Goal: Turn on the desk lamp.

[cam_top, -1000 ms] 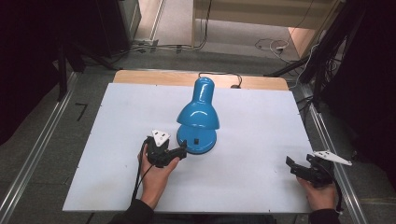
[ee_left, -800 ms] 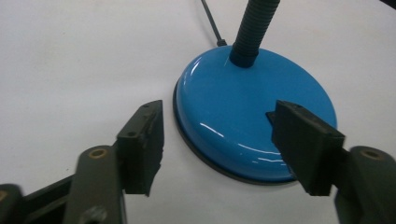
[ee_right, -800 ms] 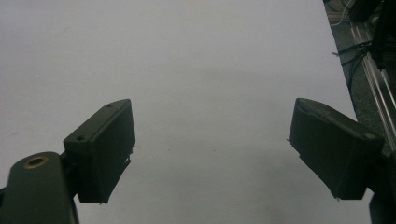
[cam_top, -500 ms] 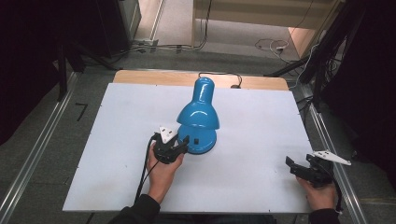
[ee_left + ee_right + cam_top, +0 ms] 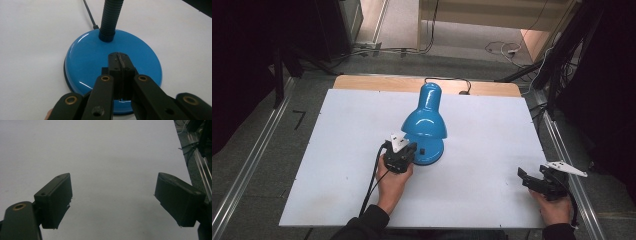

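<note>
A: Where's the lamp [image 5: 424, 130]?

B: I see it standing on the white desk [image 5: 337, 150], a little left of centre, with the round blue base [image 5: 87, 60] flat on the surface. The shade [image 5: 424, 122] hangs over the base in the high view. A black ribbed neck [image 5: 110, 17] rises from the rear of the base. The cord [image 5: 88, 13] runs off the far side toward the desk's back edge.

A: Left fingers?

B: My left gripper [image 5: 404, 152] sits at the near-left edge of the base. In the left gripper view, the fingers [image 5: 120, 75] are pressed pad to pad with nothing between them. They have just been closing. Their tips are over the top of the base, on its near half. I can't tell whether they touch the blue surface or sit just above it.

A: Right side?

B: The right gripper [image 5: 524, 176] is at the near-right corner of the desk, well apart from the lamp. In the right gripper view, its fingers [image 5: 53, 200] stand wide, with only bare desk between them.

A: Hands?

B: My left hand [image 5: 392, 182] holds its gripper from behind. The right hand [image 5: 557, 207] is at the desk's near edge.
</note>
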Action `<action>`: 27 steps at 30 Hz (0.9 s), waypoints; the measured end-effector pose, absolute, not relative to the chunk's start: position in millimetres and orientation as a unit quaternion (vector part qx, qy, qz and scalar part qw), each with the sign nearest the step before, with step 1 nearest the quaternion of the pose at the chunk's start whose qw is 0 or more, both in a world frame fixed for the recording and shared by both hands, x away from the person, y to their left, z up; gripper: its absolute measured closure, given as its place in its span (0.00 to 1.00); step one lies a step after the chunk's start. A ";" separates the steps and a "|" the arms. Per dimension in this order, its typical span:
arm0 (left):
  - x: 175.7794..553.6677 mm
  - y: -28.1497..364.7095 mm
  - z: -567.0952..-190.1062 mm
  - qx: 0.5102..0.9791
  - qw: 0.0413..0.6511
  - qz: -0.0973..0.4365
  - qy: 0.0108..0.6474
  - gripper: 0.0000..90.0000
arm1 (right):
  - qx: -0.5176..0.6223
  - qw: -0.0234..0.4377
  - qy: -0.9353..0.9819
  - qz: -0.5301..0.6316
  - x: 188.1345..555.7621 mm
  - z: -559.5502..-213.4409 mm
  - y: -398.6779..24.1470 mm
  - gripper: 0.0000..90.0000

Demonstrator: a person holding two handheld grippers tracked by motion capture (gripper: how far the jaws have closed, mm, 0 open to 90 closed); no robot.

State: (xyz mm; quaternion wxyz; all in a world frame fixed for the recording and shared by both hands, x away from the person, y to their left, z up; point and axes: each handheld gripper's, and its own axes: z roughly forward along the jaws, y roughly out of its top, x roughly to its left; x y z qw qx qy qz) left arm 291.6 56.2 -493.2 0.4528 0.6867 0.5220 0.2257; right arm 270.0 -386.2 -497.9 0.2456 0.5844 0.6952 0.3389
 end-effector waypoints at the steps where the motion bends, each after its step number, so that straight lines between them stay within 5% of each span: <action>1: 291.9 55.5 -493.2 0.687 0.454 0.223 0.522 1.00 | 0.585 0.245 0.695 0.339 270.0 -497.9 -386.2 0.14; 27: 298.0 47.6 -498.0 0.692 0.457 0.203 0.520 1.00 | 0.584 0.244 0.696 0.338 271.3 -498.9 -385.7 0.14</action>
